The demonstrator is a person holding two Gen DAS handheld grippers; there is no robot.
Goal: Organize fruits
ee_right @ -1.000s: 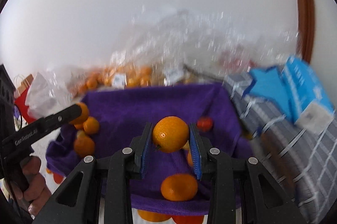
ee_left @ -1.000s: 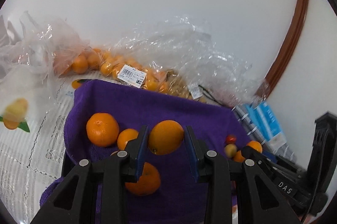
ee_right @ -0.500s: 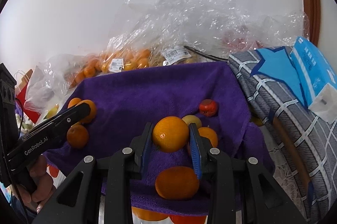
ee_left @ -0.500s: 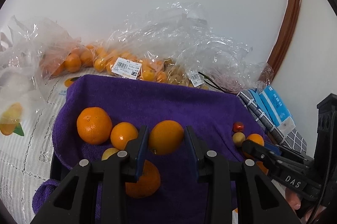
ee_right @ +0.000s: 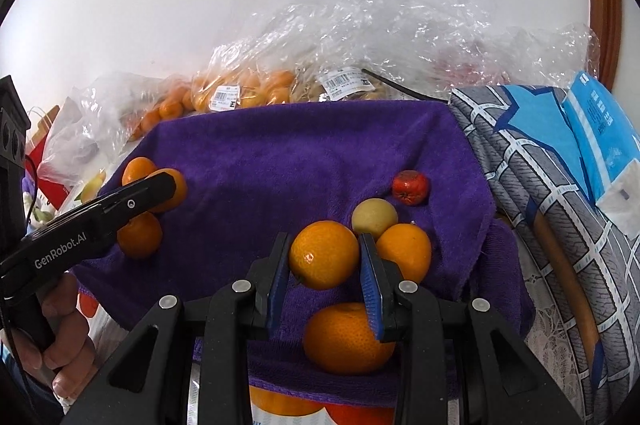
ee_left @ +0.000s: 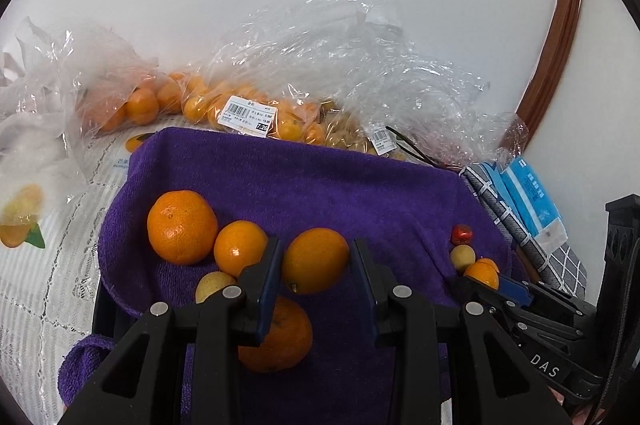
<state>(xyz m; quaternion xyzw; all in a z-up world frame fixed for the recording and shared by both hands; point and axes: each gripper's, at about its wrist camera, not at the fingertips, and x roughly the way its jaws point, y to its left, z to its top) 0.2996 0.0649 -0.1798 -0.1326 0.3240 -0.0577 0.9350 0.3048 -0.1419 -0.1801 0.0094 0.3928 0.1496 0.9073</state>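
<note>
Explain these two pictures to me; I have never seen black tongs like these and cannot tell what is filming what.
No robot here: a person holds a two-finger gripper in each hand, each carrying a fisheye camera that looks along its fingers. The left gripper grips an orange in its own view; the right gripper grips another orange in its view. Below lies a purple towel with loose oranges, a pale yellow fruit and a small red fruit. Behind are clear bags of fruit. The left gripper also shows at the right view's left edge.

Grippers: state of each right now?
Left gripper: shut on an orange, above the purple towel.
Right gripper: shut on a second orange.
</note>
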